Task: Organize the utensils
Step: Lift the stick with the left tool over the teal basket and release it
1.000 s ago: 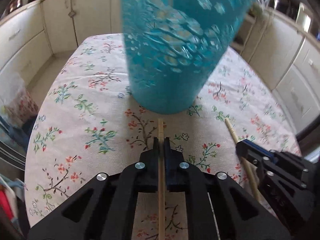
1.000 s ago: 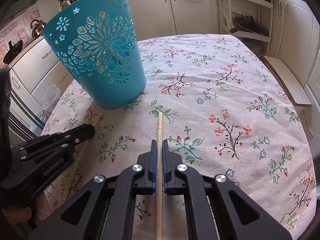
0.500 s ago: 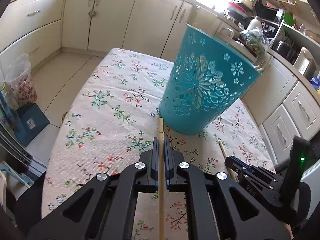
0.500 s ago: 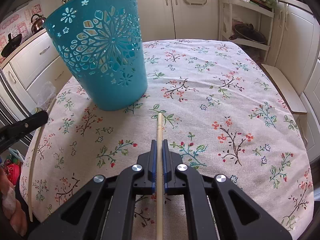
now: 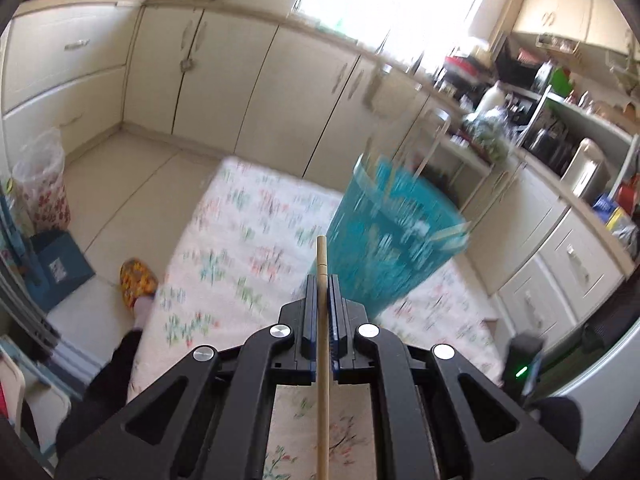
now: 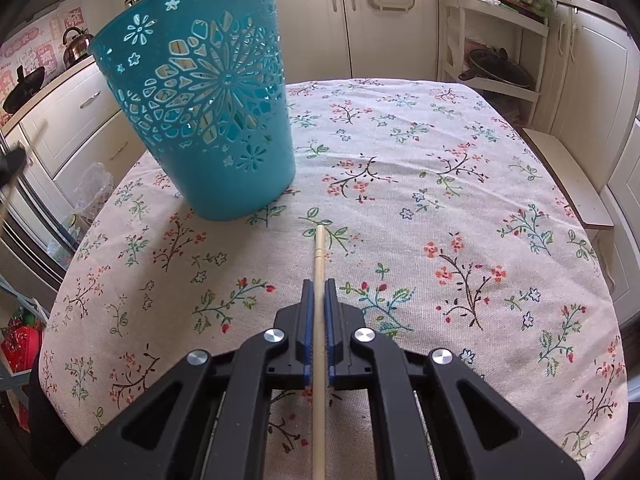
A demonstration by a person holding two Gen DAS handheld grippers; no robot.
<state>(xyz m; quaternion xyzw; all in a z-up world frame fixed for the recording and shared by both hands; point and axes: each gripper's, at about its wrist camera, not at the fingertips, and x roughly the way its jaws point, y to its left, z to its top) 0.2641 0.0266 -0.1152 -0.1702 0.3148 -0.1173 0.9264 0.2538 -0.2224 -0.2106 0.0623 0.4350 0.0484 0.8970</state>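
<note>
Left gripper (image 5: 322, 280) risen | both fingers clamp chopsticks | basket (image 5: 394, 240) blurred

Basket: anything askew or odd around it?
Nothing stands out. The basket stands upright on the tablecloth with sticks visible inside through its cutouts. Each gripper's fingers clamp one chopstick: left, right. The left view is motion-blurred.

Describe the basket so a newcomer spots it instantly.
On the floral-cloth table, look to the far left corner. The basket stands upright there: a tall teal plastic tub, narrowing downward, walls pierced with flower cut-outs. Nothing else on the cloth is teal.
</note>
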